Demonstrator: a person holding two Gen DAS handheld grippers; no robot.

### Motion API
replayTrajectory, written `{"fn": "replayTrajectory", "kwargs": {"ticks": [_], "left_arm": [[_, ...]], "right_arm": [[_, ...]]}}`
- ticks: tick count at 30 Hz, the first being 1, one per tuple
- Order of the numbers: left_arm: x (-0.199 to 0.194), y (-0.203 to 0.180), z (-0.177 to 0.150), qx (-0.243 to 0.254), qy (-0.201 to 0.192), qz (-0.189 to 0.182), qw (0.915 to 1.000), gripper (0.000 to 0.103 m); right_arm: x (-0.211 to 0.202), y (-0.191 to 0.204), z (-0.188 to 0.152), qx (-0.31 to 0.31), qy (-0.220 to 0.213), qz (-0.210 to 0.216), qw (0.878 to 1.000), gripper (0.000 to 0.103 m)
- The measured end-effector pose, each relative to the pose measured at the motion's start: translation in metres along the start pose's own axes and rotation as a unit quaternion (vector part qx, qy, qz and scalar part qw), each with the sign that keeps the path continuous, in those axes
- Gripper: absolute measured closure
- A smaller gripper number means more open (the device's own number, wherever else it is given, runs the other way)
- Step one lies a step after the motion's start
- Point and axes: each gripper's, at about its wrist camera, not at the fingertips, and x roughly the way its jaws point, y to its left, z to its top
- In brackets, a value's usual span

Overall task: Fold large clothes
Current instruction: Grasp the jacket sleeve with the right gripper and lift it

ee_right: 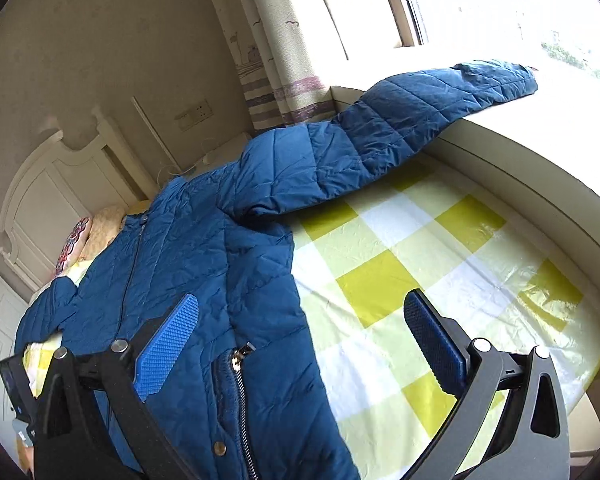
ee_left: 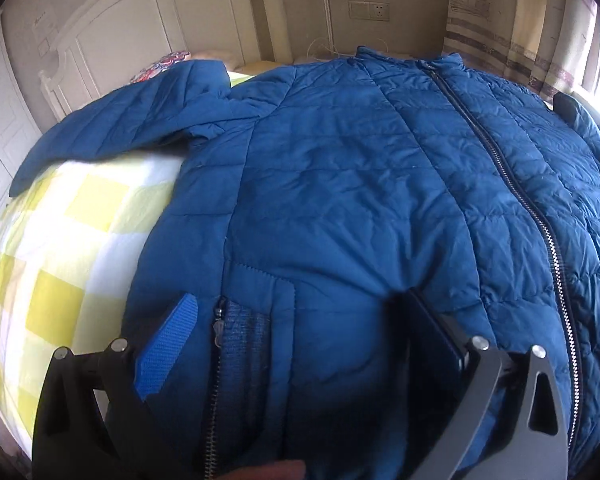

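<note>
Blue quilted jacket (ee_left: 360, 184) spread front-up on the checked bed (ee_right: 420, 288), zipped, both sleeves out.

The left gripper (ee_left: 300, 336) stands wide over the hem by a pocket zip, gripping nothing; the right gripper (ee_right: 304, 344) stands wide too, straddling the jacket's side edge. One sleeve (ee_right: 440, 96) reaches past the bed's far edge onto the window ledge. The slippery padded fabric may slide from a shallow pinch, or that sleeve may drag and skew the fold.

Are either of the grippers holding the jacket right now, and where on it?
Neither. The left gripper and right gripper are both open over the jacket near its hem; no fingers are closed on fabric.
</note>
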Motion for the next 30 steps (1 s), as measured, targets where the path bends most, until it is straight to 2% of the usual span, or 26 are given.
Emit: {"fn": "replayTrajectory", "kwargs": {"ticks": [3,6,8,10,12,13,14,15,16,18,20,22,24,26,28,29,30], "left_arm": [[0.003,0.009,-0.004,-0.019,0.008,-0.026,0.9995,0.002],[0.001,0.009,-0.008,-0.018,0.009,-0.029,0.9994,0.002],[0.001,0.01,-0.01,-0.019,0.01,-0.03,0.9993,0.002],[0.0,0.008,-0.01,-0.017,0.01,-0.027,0.9994,0.002],[0.0,0.007,-0.009,-0.017,0.01,-0.027,0.9994,0.002],[0.001,0.008,-0.009,-0.018,0.01,-0.029,0.9994,0.002],[0.0,0.009,-0.01,-0.018,0.01,-0.029,0.9994,0.002],[0.0,0.008,-0.01,-0.018,0.009,-0.028,0.9994,0.002],[0.0,0.008,-0.01,-0.017,0.009,-0.027,0.9994,0.002],[0.0,0.008,-0.009,-0.018,0.008,-0.025,0.9995,0.002],[0.0,0.007,-0.009,-0.018,0.008,-0.024,0.9995,0.002],[0.0,0.008,-0.009,-0.019,0.008,-0.024,0.9995,0.002],[-0.001,0.008,-0.01,-0.019,0.008,-0.025,0.9995,0.002],[-0.001,0.008,-0.01,-0.019,0.008,-0.025,0.9995,0.002],[-0.001,0.008,-0.01,-0.019,0.008,-0.025,0.9995,0.002],[-0.001,0.008,-0.01,-0.019,0.007,-0.026,0.9995,0.002],[-0.001,0.008,-0.01,-0.019,0.007,-0.026,0.9994,0.002]], "right_arm": [[0.041,-0.023,0.034,0.05,0.007,-0.026,0.998,0.004],[0.078,-0.037,0.058,0.089,0.024,-0.046,0.995,0.004],[0.095,-0.042,0.073,0.099,0.023,-0.046,0.994,0.004],[0.108,-0.053,0.084,0.132,0.021,-0.065,0.989,0.004],[0.115,-0.065,0.093,0.173,0.011,-0.063,0.983,0.005],[0.117,-0.066,0.097,0.185,0.008,-0.063,0.981,0.013],[0.117,-0.06,0.102,0.179,0.008,-0.072,0.981,0.053],[0.113,-0.041,0.107,0.148,-0.005,-0.092,0.985,0.078],[0.103,-0.014,0.112,0.097,-0.036,-0.098,0.99,0.081],[0.083,0.056,0.115,-0.024,-0.096,-0.075,0.992,0.083],[0.071,0.119,0.104,-0.114,-0.112,-0.023,0.987,0.083],[0.066,0.177,0.083,-0.189,-0.105,0.038,0.976,0.084],[0.072,0.23,0.052,-0.262,-0.08,0.083,0.958,0.084],[0.086,0.272,0.01,-0.341,-0.028,0.093,0.935,0.083],[0.107,0.296,-0.033,-0.406,0.028,0.084,0.91,0.068],[0.115,0.299,-0.054,-0.423,0.052,0.08,0.901,0.048],[0.124,0.298,-0.069,-0.43,0.07,0.069,0.897,0.035]]}}
